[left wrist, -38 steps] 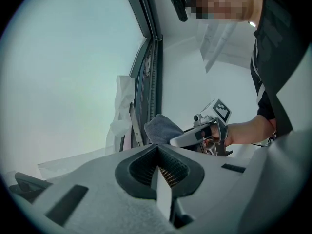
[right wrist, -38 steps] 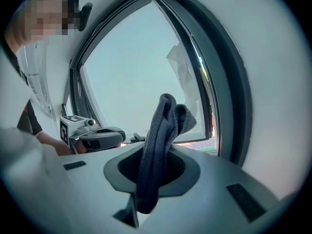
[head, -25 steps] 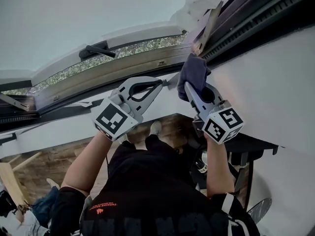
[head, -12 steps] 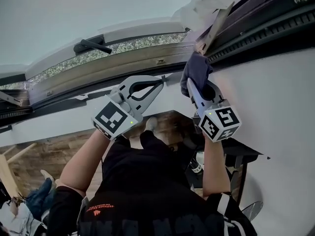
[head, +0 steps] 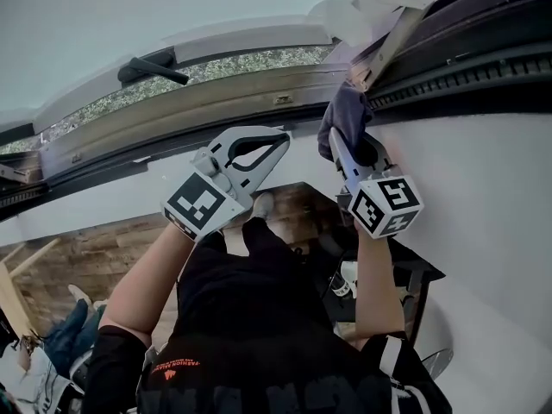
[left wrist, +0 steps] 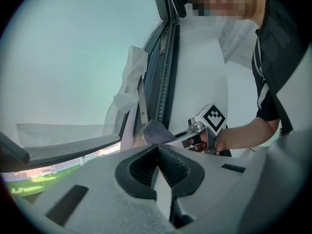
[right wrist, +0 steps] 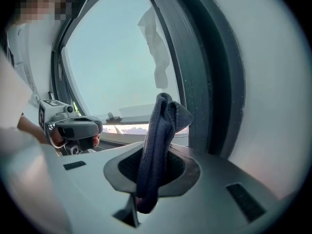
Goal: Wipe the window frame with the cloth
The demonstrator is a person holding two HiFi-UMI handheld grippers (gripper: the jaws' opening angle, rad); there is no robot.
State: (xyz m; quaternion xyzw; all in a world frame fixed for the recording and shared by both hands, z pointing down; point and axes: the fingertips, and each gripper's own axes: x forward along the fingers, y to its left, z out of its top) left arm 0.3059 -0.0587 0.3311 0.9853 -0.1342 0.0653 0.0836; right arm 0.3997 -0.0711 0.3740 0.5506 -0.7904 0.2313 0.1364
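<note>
The right gripper (head: 349,149) is clamped on the dark cloth (head: 343,115), which lies at the far right corner of the window frame (head: 259,93). The left gripper (head: 274,142) hovers just to its left, jaws together and empty. To wipe well, I think the cloth must stay pressed to the frame and slide steadily along it.
</note>
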